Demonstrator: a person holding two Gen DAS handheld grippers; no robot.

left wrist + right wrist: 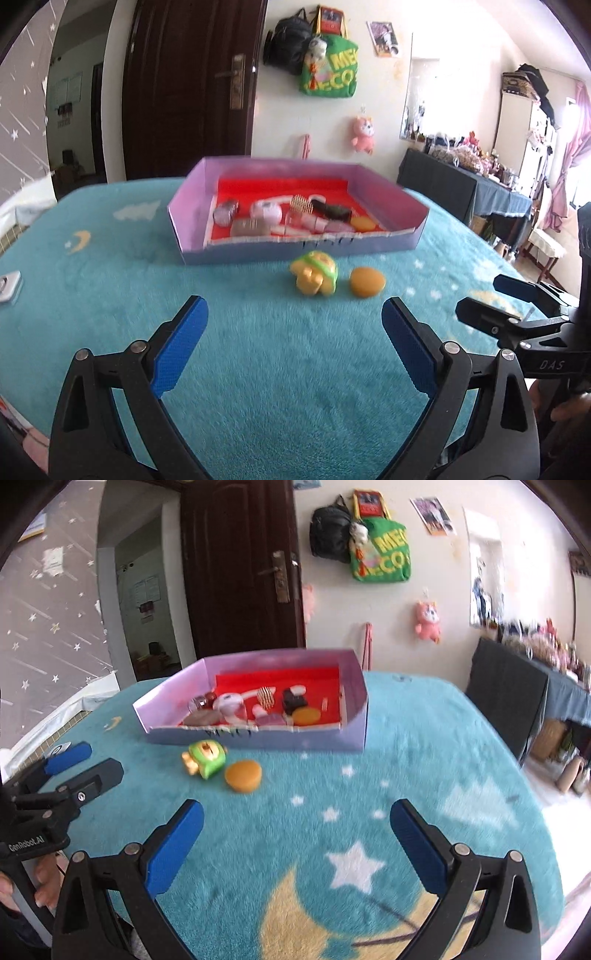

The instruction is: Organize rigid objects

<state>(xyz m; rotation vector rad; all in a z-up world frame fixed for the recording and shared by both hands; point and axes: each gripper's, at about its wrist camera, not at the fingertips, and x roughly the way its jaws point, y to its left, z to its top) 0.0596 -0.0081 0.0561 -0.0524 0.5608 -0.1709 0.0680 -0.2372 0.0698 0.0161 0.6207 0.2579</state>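
Observation:
A green and yellow toy (314,273) (204,758) and an orange round disc (367,282) (243,776) lie on the teal blanket just in front of a purple box (192,192) (356,716) with a red floor. The box holds several small items, among them a second orange disc (306,715), a gold comb (301,204) and a white round case (266,211). My left gripper (293,321) is open and empty, well short of the toy. My right gripper (297,823) is open and empty, nearer than the disc and to its right.
The teal blanket (110,280) with stars and moons covers the table. A small white and grey object (8,286) lies at its left edge. A dark door and wall with hanging bags stand behind. A dark cabinet (506,690) stands to the right.

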